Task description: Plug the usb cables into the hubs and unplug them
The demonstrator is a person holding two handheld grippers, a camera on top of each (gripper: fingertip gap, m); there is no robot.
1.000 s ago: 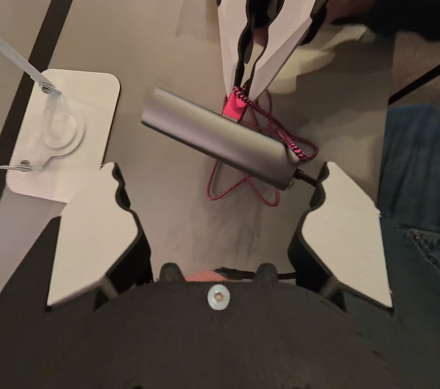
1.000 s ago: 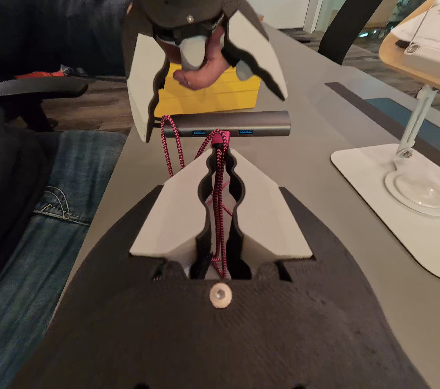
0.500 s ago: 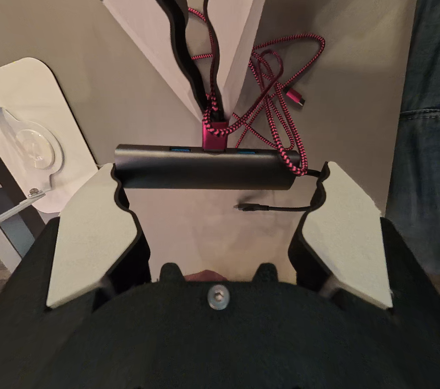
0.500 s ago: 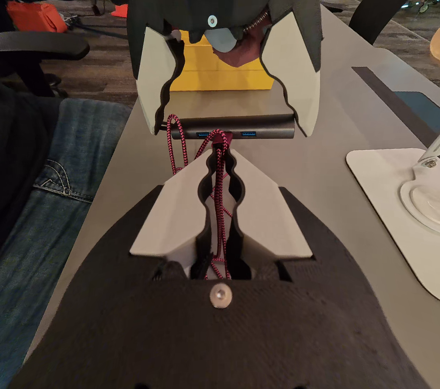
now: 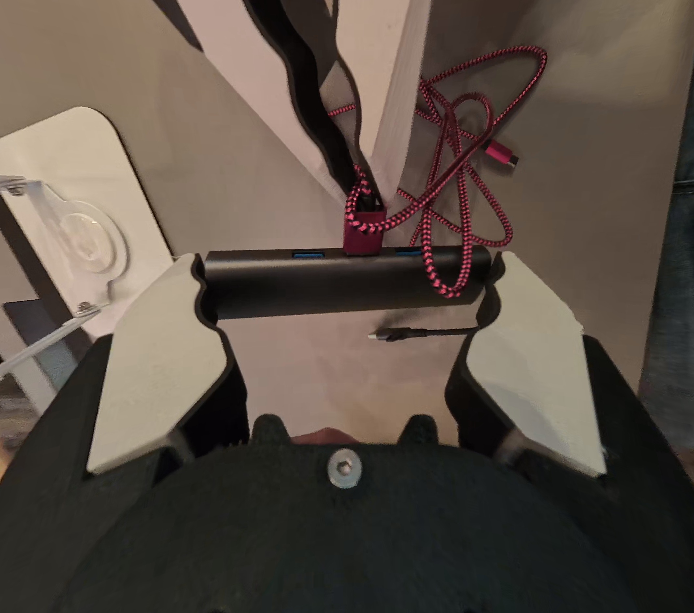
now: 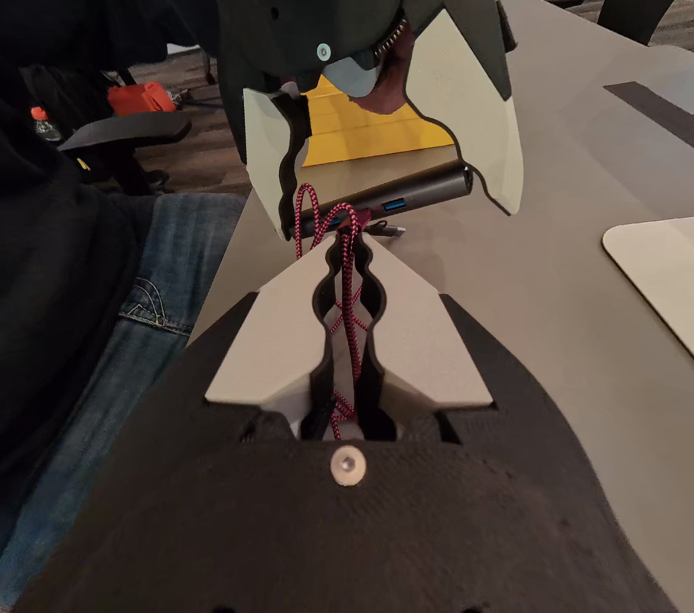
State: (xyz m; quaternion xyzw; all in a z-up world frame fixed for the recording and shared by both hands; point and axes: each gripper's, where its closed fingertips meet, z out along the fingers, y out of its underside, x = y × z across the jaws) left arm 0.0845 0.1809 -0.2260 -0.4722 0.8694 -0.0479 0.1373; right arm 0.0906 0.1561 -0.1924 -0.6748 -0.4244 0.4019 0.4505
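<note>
A dark grey USB hub [image 5: 338,291] lies across the grey table. My left gripper [image 5: 347,279] has one finger at each end of it and is shut on the hub. In the right wrist view the left gripper [image 6: 394,216] comes down from above onto the hub [image 6: 424,187]. A red plug [image 5: 363,238] sits in the hub's middle port, between two blue ports. My right gripper [image 6: 347,238] is shut on the red-and-black braided cable [image 6: 347,294] just behind that plug. The cable's loose coil [image 5: 469,144] and its far plug [image 5: 501,154] lie beyond the hub.
The hub's own short black lead [image 5: 398,335] lies on the table under my left gripper. A white base plate with a clear stand [image 5: 75,201] is to the left. A yellow box [image 6: 375,133] stands behind. A person's jeans [image 6: 150,276] are at the table edge. Both grippers' tips are close together, under 4 cm apart.
My left gripper has come down over the hub and its fingers have closed in onto the hub's two ends. The right gripper has stayed shut on the cable at the plug.
</note>
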